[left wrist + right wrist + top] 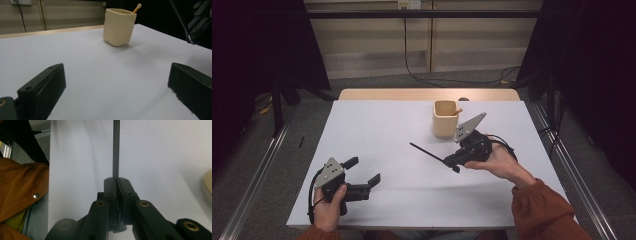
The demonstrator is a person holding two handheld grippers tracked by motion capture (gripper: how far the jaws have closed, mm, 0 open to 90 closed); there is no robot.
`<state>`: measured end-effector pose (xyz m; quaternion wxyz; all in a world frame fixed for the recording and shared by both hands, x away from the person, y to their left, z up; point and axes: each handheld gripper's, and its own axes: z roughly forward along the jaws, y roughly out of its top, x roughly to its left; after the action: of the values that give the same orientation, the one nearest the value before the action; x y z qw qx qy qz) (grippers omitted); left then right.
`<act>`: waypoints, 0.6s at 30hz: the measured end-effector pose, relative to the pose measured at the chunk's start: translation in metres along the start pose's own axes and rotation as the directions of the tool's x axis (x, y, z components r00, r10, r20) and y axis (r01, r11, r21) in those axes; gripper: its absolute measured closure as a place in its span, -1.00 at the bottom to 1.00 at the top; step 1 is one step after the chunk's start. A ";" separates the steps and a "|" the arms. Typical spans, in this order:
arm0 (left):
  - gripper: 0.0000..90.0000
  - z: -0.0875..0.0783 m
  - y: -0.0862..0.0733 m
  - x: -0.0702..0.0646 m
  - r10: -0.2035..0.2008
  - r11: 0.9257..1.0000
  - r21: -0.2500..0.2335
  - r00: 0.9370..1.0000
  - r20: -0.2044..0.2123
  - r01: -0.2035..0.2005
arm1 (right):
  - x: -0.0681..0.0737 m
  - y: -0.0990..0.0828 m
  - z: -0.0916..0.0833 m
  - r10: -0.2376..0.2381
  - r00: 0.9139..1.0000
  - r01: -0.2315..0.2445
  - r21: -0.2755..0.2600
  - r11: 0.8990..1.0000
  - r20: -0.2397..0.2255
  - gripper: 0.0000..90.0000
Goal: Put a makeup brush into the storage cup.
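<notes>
Fingers of my right gripper (pixel 455 165) are clamped on a thin black stick (pixel 427 151) above the tabletop (pixel 377 125), near the beige cup (pixel 445 119); the left gripper view adds a wooden stick (pixel 137 8) in it. Left gripper (pixel 364 171) sits wide open, empty.

- A thin black stick (pixel 426 152), straight and slender, is clamped at one end and juts out level above the white table, pointing away toward the person's left.
- In the right gripper view the stick (pixel 115 150) runs straight up from the closed jaws.
</notes>
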<state>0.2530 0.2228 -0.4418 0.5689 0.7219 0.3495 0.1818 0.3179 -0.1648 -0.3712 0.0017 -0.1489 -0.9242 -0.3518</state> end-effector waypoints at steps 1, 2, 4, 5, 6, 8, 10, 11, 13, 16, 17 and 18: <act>-0.97 0.000 0.000 0.000 0.002 1.000 0.000 1.000 0.000 -0.002 | 0.000 0.001 0.000 0.002 1.000 -0.002 0.007 1.000 0.004 0.90; -0.97 0.000 0.000 0.000 -0.001 1.000 -0.001 1.000 -0.001 0.001 | -0.001 0.002 0.000 -0.003 1.000 0.003 0.017 1.000 0.007 0.90; -0.97 -0.001 0.000 0.001 -0.004 1.000 -0.003 1.000 -0.004 0.004 | -0.001 0.003 0.002 -0.005 1.000 0.004 0.047 0.999 0.011 0.90; -0.97 -0.001 0.000 0.001 -0.003 1.000 -0.003 1.000 -0.003 0.003 | -0.001 0.003 0.004 -0.005 1.000 0.004 0.065 0.998 0.012 0.90; -0.97 -0.001 0.000 0.001 -0.003 1.000 -0.001 1.000 -0.003 0.003 | -0.001 0.004 0.005 -0.011 1.000 0.010 0.083 0.997 0.011 0.90; -0.97 0.000 0.000 0.001 0.001 1.000 0.000 1.000 -0.001 -0.001 | 0.001 0.006 0.008 -0.011 1.000 0.011 0.111 0.994 -0.001 0.90; -0.97 0.000 0.000 0.000 -0.002 1.000 0.000 1.000 0.002 0.002 | 0.003 0.008 0.010 -0.023 1.000 0.025 0.121 0.992 -0.019 0.90; -0.97 0.000 0.000 0.000 -0.002 1.000 0.000 1.000 0.002 0.002 | 0.005 0.010 0.011 -0.025 0.999 0.028 0.136 0.990 -0.020 0.90; -0.97 0.000 0.000 0.000 -0.001 1.000 0.001 1.000 0.003 0.001 | 0.005 0.012 0.013 -0.027 0.999 0.030 0.157 0.987 -0.020 0.90; -0.97 0.000 0.000 0.000 -0.002 1.000 0.000 1.000 0.000 0.002 | 0.002 0.012 0.015 -0.019 0.999 0.024 0.196 0.980 -0.026 0.90; -0.97 -0.001 0.000 0.001 -0.002 1.000 0.000 1.000 -0.003 0.002 | 0.002 0.012 0.015 -0.017 0.999 0.023 0.201 0.979 -0.029 0.90; -0.97 -0.001 0.000 0.001 -0.004 1.000 0.001 1.000 -0.006 0.004 | 0.001 0.012 0.015 -0.004 0.999 0.011 0.211 0.977 -0.033 0.90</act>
<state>0.2528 0.2241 -0.4418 0.5680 0.7209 0.3527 0.1827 0.3216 -0.1465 -0.3748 0.0311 -0.1387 -0.9567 -0.2542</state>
